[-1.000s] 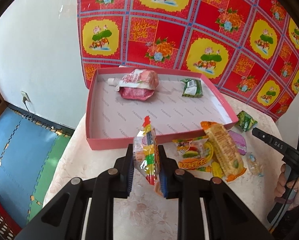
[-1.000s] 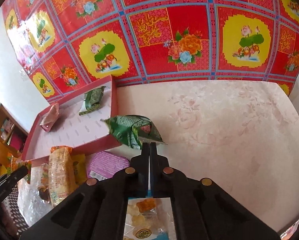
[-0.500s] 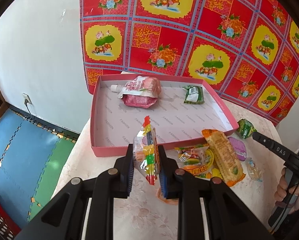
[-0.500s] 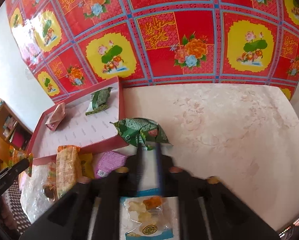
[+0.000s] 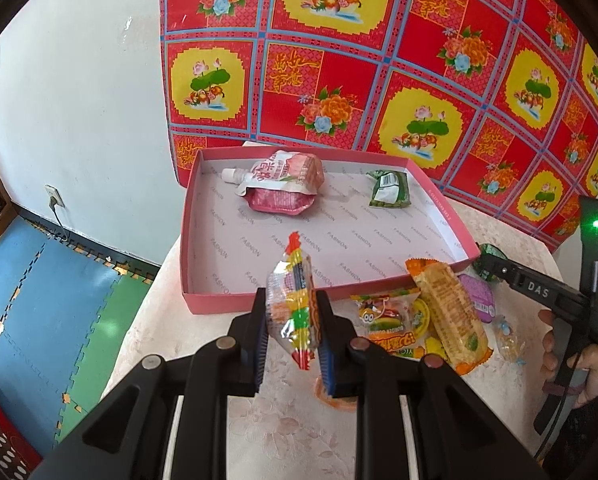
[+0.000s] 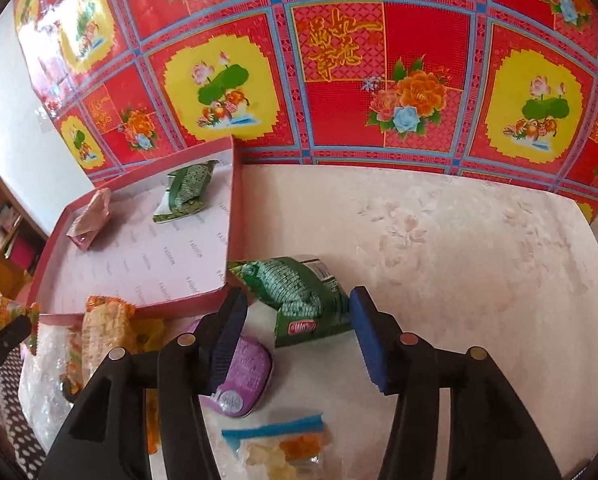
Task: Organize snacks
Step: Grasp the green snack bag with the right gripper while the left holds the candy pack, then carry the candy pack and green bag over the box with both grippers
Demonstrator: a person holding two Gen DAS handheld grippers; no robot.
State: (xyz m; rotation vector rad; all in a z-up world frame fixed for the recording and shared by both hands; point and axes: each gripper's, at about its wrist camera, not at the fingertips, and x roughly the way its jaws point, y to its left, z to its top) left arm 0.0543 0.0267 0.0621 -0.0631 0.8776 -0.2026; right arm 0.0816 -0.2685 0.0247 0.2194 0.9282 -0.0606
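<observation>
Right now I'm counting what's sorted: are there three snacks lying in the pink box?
No, only two lie in the pink box: a pink spouted pouch and a green packet.

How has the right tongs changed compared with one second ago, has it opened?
Yes. The right tongs, shut a second ago, now stands open, its pads on either side of the green snack packet, which still lies on the table by the pink tray's corner.

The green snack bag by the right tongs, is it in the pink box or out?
Out. The green snack bag lies on the table beside the pink box, between the open right tongs.
</observation>
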